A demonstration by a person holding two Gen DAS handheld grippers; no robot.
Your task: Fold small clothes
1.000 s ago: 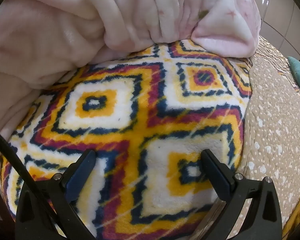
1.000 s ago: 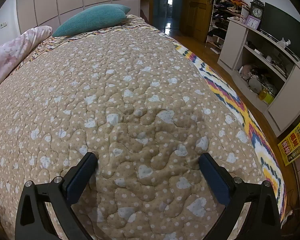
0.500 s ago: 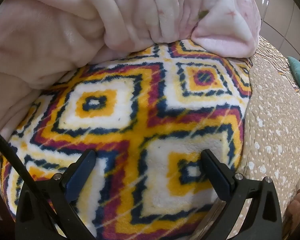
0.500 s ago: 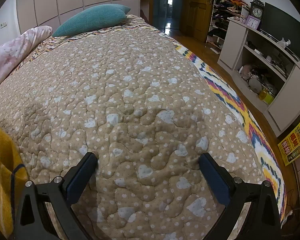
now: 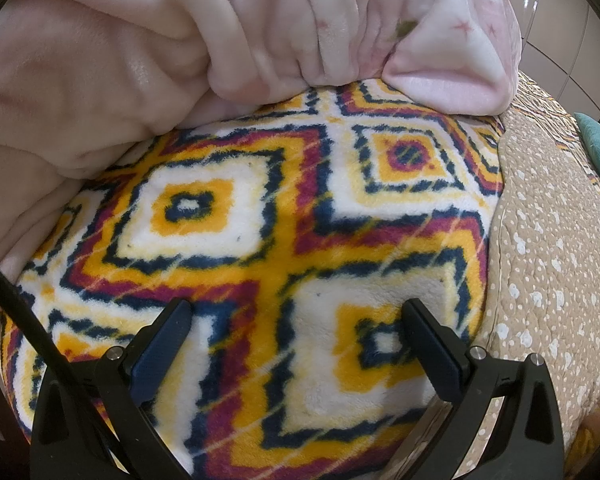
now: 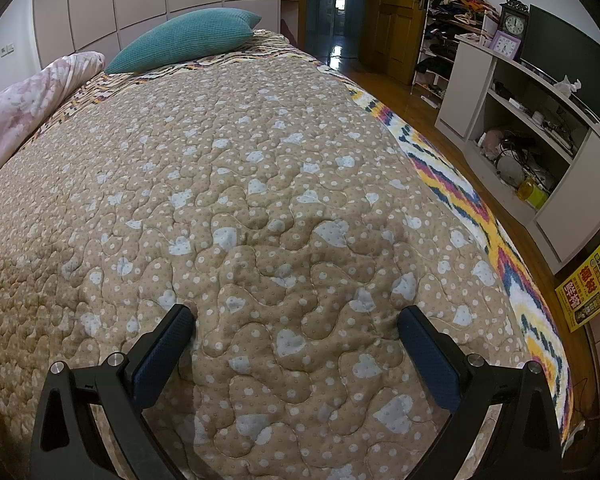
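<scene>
While both grippers gape empty, left gripper [image 5: 296, 332] hovers over diamond-patterned fleece blanket [image 5: 260, 240]; crumpled pink plush fabric [image 5: 180, 40] fills upper frame. Right gripper [image 6: 296, 328] faces only tan quilted bedspread [image 6: 260, 160], so left seems nearer; no small garment identifiable.

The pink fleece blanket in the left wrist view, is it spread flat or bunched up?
Bunched up. The pink fleece blanket lies in thick rolls and deep creases, heaped over the far edge of the patterned blanket.

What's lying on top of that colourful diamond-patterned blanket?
A bunched pink fleece blanket lies on the far part of the diamond-patterned blanket. The tan quilt overlaps its right edge. What the pink folds cover, or hold inside, cannot be seen.
</scene>
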